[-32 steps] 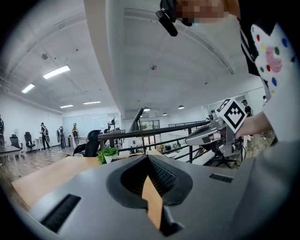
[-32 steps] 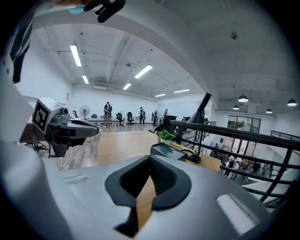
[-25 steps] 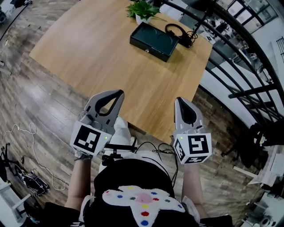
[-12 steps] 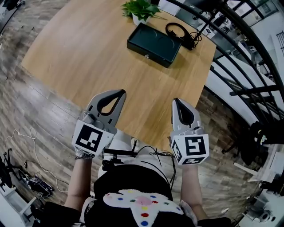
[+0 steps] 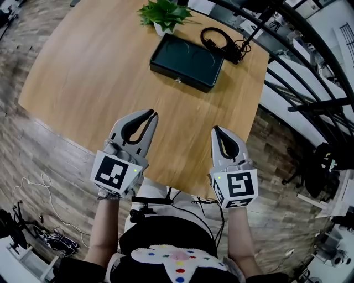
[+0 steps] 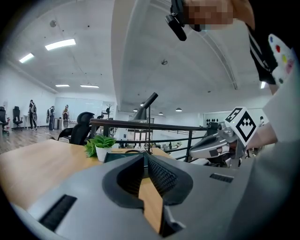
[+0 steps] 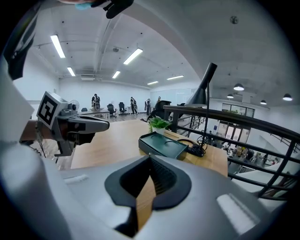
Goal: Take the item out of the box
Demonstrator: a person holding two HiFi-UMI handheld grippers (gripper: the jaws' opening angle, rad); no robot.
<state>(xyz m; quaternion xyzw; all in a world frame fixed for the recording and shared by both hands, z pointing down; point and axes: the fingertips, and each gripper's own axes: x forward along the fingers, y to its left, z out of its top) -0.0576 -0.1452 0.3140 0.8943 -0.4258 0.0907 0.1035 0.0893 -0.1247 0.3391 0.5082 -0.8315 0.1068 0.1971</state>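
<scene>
Counting from the head view: two grippers, one box, one potted plant, one black cable bundle, one counter. Left gripper [image 5: 152,115] and right gripper [image 5: 215,130] hang side by side over the near edge of the wooden counter [image 5: 94,66]. Each carries one marker cube at its rear, and each has its fingers pressed together with nothing between them. The box [image 5: 187,55] lies on the far part of the counter, well apart from both grippers. It is flat, rectangular and dark (a blackish green), with two faint circles on its top face and a small pale catch on the near long side. What it holds cannot be seen. The potted plant [image 5: 163,13] stands just beside its far left corner, and the cable bundle [image 5: 221,41] lies just beside its far right end.

In the left gripper view the fingers meet at their tips, empty, with bare counter showing in the gap below. Only a dark sliver of the box peeks over the left finger, with the plant in its white pot just to the left. The right gripper shows at the right.

In the right gripper view those fingers also meet at the tips with nothing between them. The box sits straight ahead, beyond them, with a raised rim round its top. The plant is behind it and the cable at its right, near a black railing [image 7: 234,123].
</scene>
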